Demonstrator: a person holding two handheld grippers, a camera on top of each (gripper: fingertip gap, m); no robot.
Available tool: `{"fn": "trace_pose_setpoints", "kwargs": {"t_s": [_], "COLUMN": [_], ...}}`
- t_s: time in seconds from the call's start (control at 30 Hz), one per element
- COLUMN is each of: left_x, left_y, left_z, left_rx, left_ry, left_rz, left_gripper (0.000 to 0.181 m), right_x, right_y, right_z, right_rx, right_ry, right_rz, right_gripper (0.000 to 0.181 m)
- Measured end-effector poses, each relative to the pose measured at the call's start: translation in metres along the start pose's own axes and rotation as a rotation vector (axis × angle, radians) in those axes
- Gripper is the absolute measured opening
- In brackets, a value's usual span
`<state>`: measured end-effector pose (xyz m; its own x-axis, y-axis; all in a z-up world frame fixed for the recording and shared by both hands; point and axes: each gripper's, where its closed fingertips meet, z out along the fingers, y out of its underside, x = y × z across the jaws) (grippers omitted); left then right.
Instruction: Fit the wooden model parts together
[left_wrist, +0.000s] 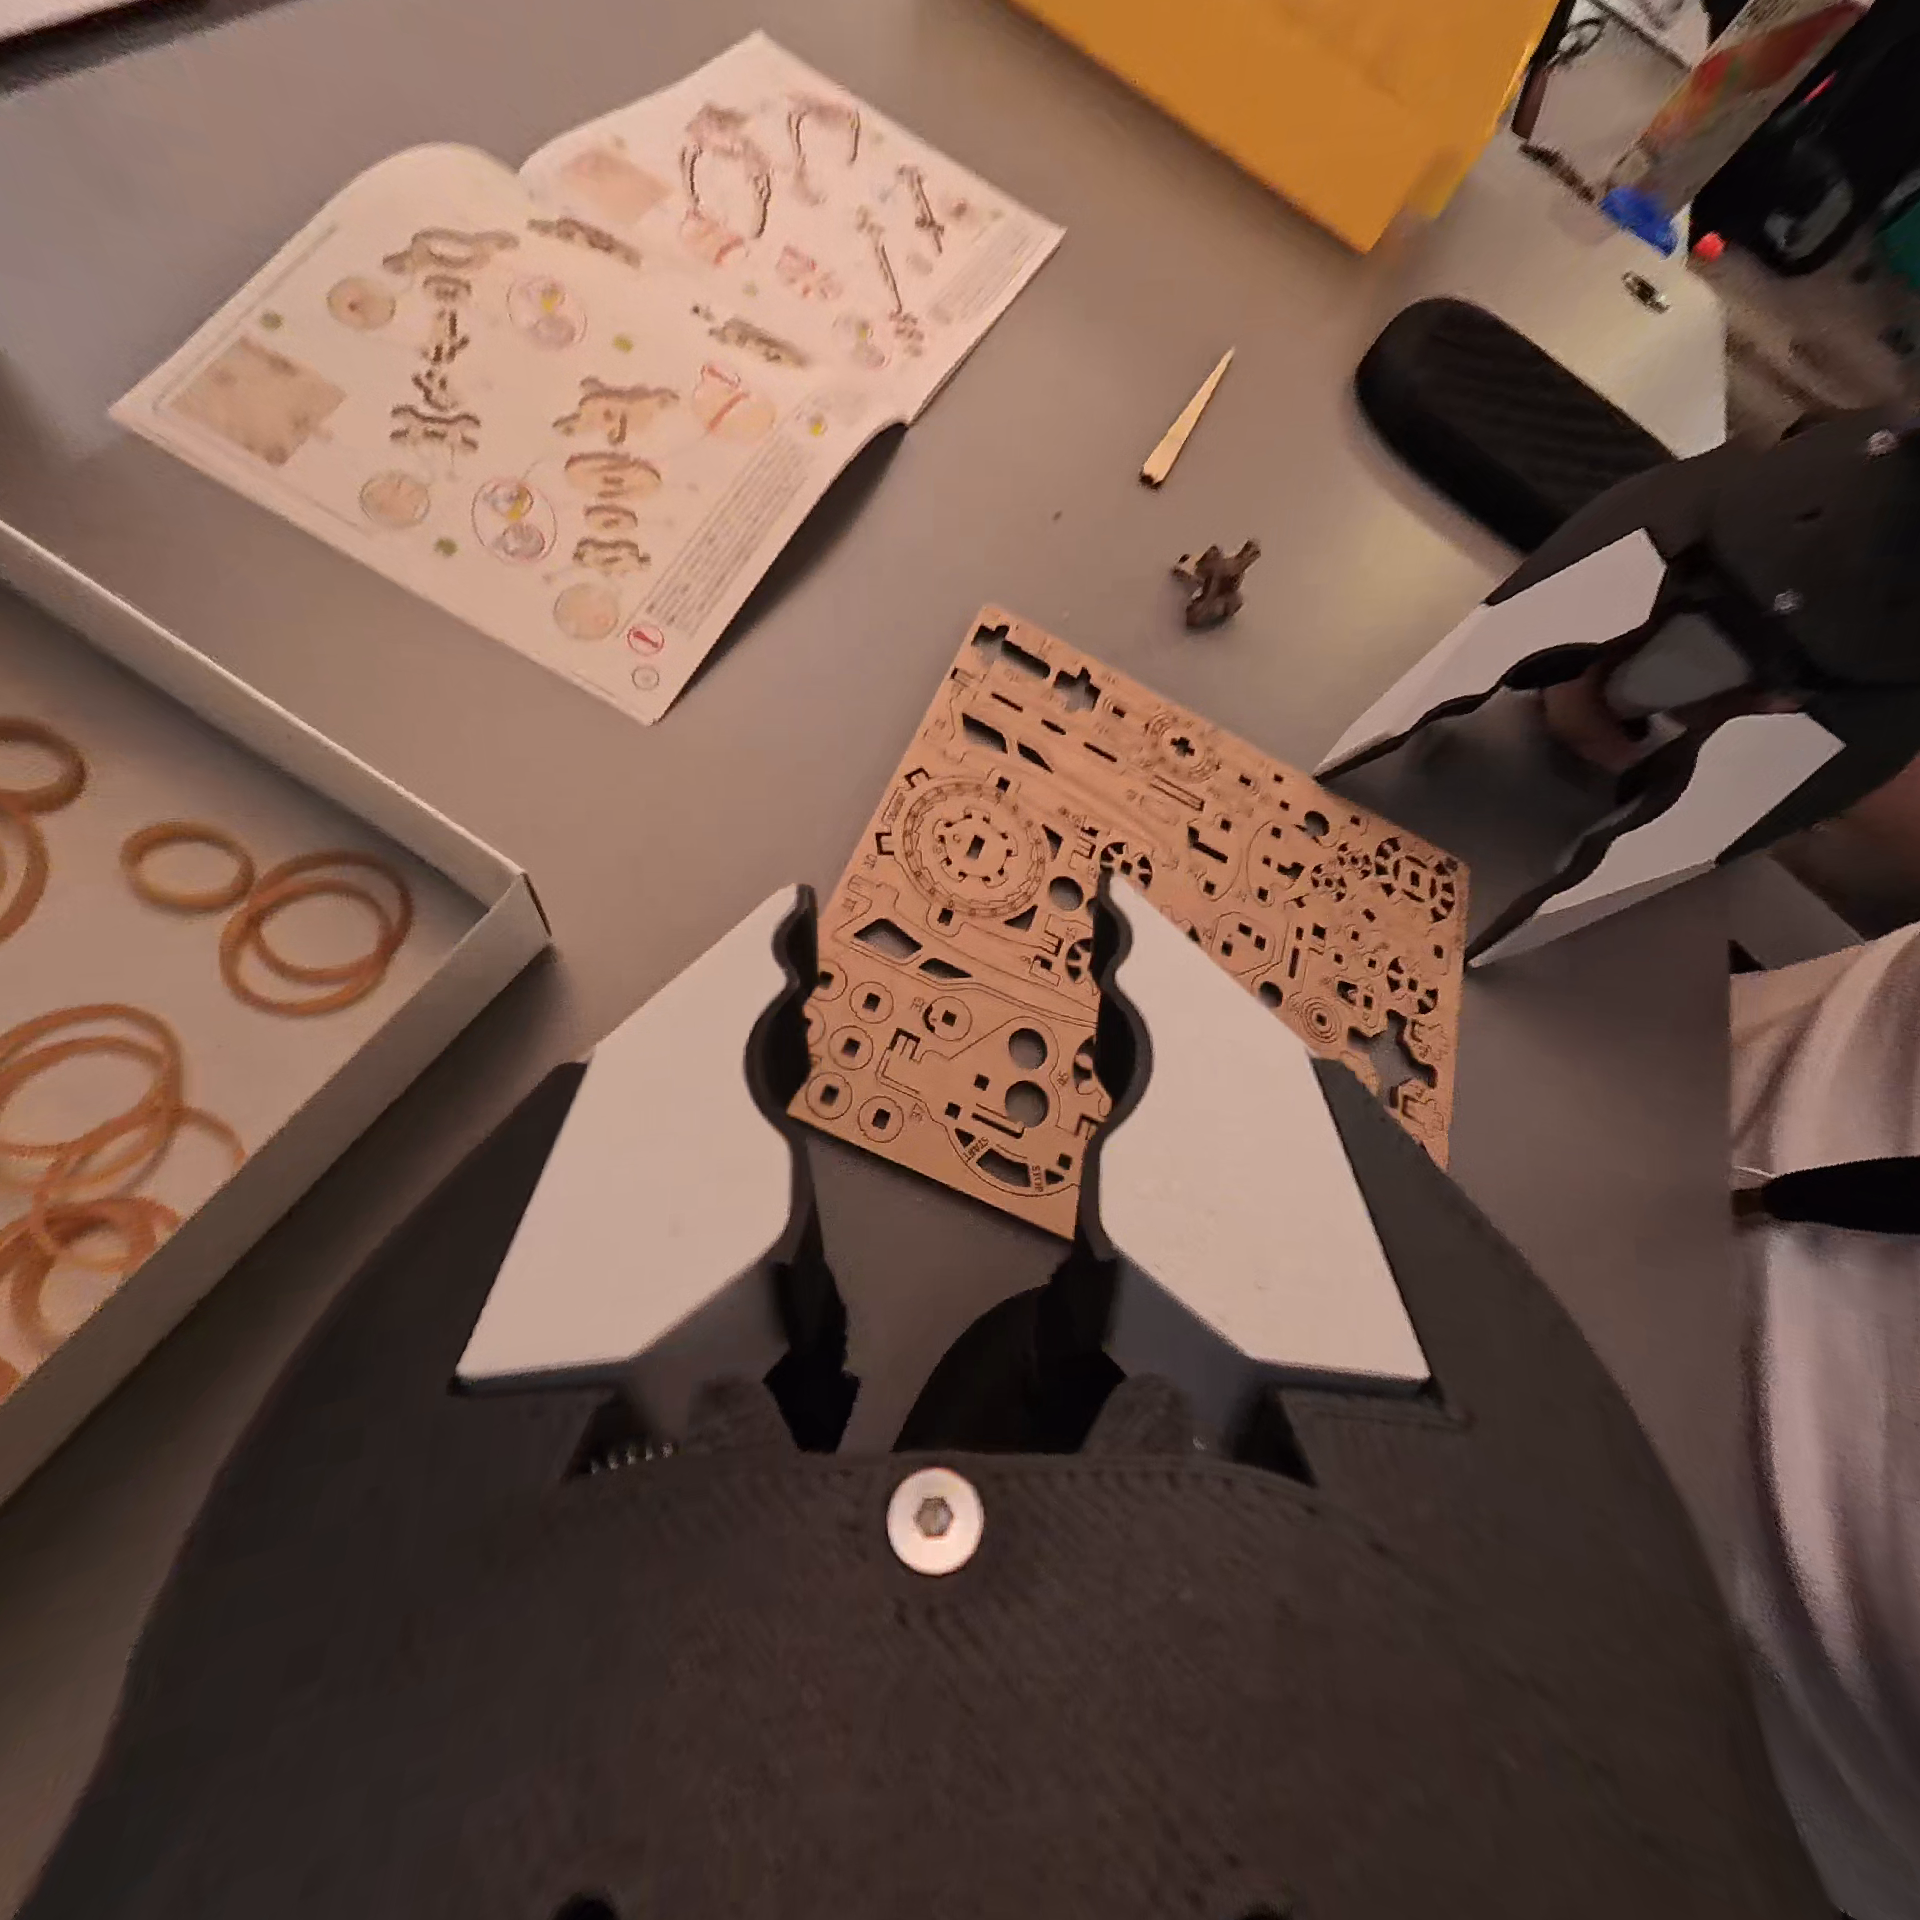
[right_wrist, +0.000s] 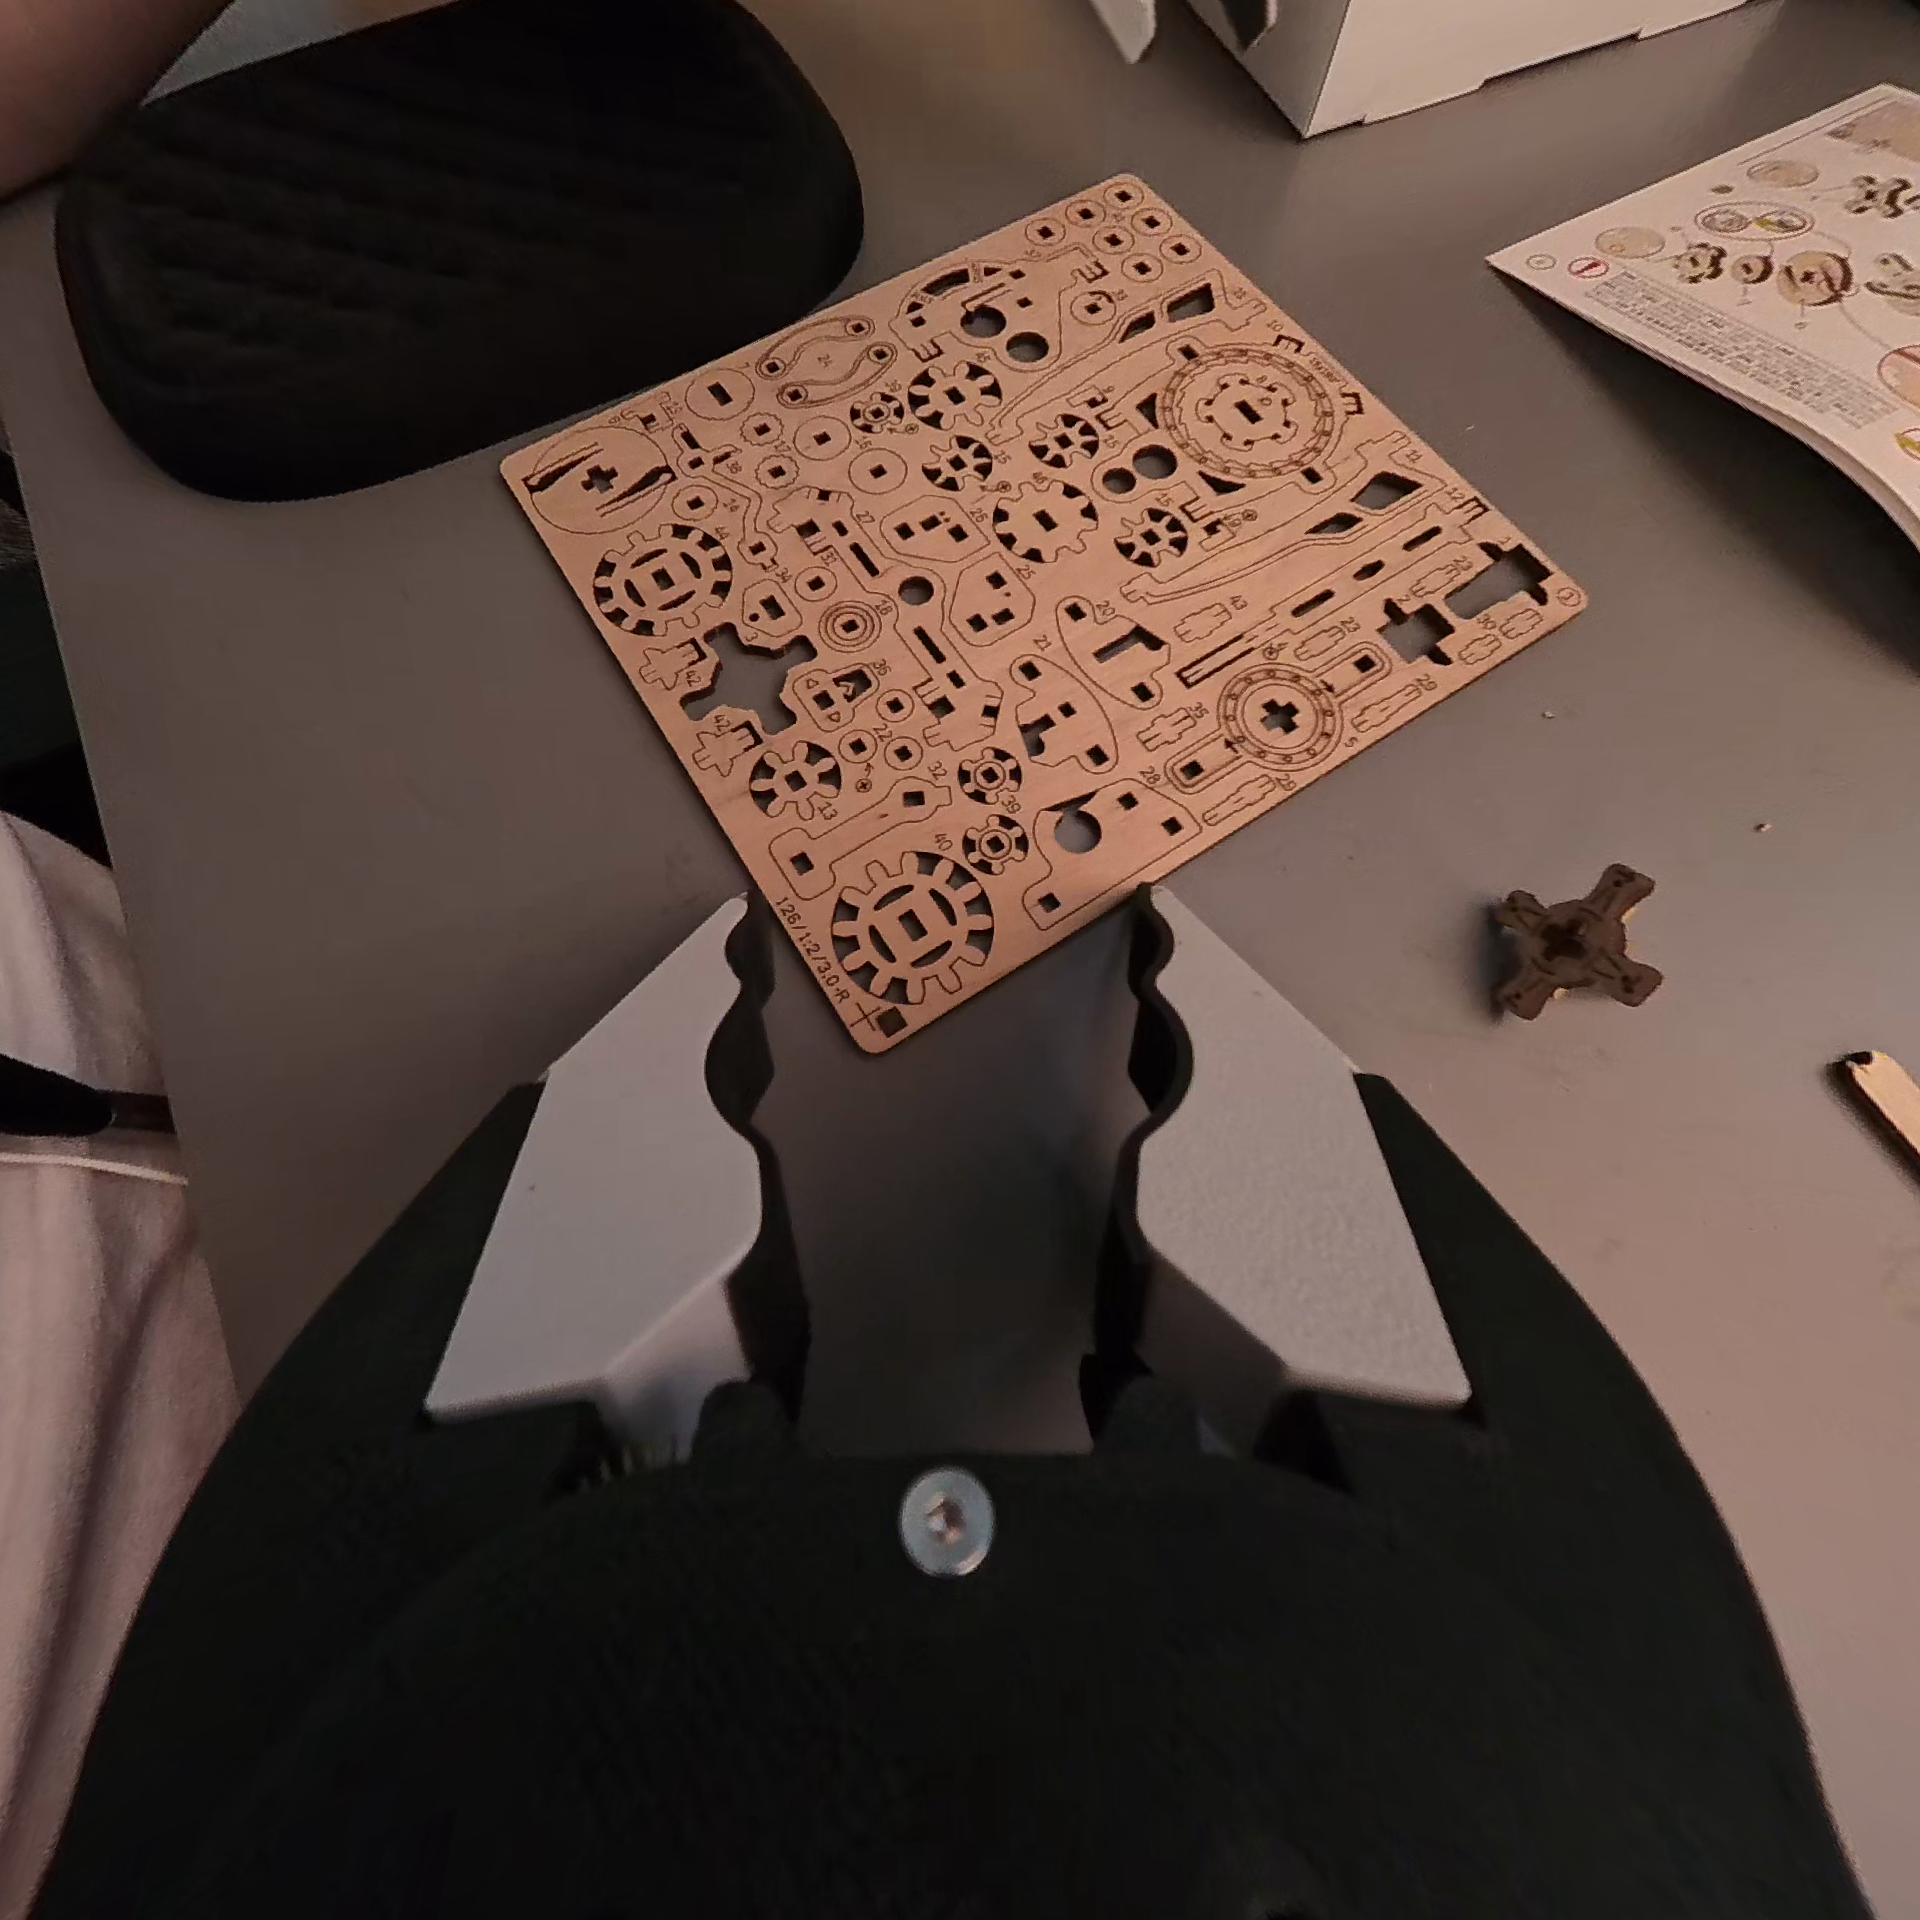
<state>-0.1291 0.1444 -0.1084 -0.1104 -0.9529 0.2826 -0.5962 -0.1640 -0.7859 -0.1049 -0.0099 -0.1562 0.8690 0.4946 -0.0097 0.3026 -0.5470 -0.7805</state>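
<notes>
Far left, left wrist view: white box tray holding loose rubber bands. Farther back, just beside the tray: instruction booklet, open and flat on the grey table.

Centre: wooden parts sheet, laser-cut, several pieces already punched out, flat on the table. Left gripper above the sheet's near left corner; jaws apart, nothing between them. No contact with the sheet discernible.

Right of centre, beyond the sheet: small dark cross-shaped wooden part, alone on the table, apart from the sheet. Farther still: pale wooden stick, tapered.

Right side: right gripper at the sheet's edge, low over the table; jaws spread wide, empty, sheet corner in the gap as seen from the right wrist view. Contact with the sheet: cannot tell.

Far right: black padded rest at the table edge. Yellow box at the far edge.
</notes>
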Motion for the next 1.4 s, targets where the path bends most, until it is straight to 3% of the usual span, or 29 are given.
{"fn": "trace_pose_setpoints", "kwargs": {"t_s": [0.23,0.4,0.6,1.0,1.4], "left_x": [0.001,0.009,0.005,-0.001,0.013], "left_y": [0.012,-0.005,-0.005,0.007,0.004], "left_z": [0.022,0.03,0.038,0.056,0.062], "left_rx": [-0.063,-0.068,-0.153,-0.274,-0.243], "left_ry": [0.048,0.072,0.084,0.184,0.329], "left_rz": [-0.028,0.023,0.067,0.053,-0.021], "left_gripper": [0.061,0.065,0.061,0.053,0.052], "right_x": [-0.004,-0.003,-0.006,-0.006,-0.004], "right_y": [0.004,0.006,0.006,0.008,0.01], "right_z": [-0.007,-0.007,-0.003,-0.002,0.0], "right_rx": [-0.005,-0.009,-0.018,-0.02,-0.022], "right_ry": [0.005,0.016,0.021,0.052,0.077], "right_rz": [-0.007,0.002,0.01,0.031,0.052], "right_gripper": [0.073,0.083,0.094,0.096,0.098]}}
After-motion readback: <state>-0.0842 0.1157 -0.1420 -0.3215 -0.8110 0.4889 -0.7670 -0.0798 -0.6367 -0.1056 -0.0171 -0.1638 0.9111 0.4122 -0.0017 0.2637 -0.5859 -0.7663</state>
